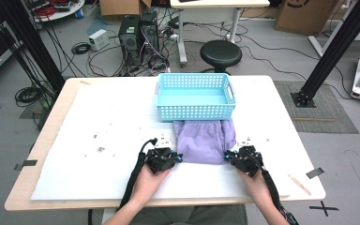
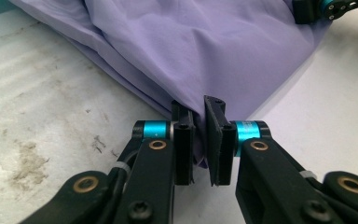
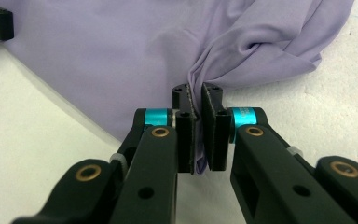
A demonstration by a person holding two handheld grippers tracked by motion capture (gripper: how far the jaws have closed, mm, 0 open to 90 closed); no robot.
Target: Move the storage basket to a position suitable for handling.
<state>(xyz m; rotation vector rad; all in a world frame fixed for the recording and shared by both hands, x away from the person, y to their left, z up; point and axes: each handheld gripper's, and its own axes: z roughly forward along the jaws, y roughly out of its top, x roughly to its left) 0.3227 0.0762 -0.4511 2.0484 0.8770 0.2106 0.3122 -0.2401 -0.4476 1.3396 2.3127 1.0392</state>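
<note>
My worktop (image 1: 98,117) is big and white, with some dirty marks on the left part. A blue basket (image 1: 195,111) with little holes sits at the far middle of it, and it looks empty inside. Just in front of the basket lies my purple cloth (image 1: 205,140), with its far edge right against the basket wall and its near edge close to me. The cloth is thin and floppy, with soft folds and wrinkles, so I think it is very light and will droop and bunch up when I lift it. It will not break, but it could slide out of a weak pinch. The best places to hold it are the two near corners, far apart, so it hangs flat. My left hand-held gripper (image 2: 199,140) is pinched tight on the near left corner, with cloth squeezed between its black jaws. My right hand-held gripper (image 3: 199,135) is pinched tight on the near right corner, where the cloth is bunched into a little twist.
</note>
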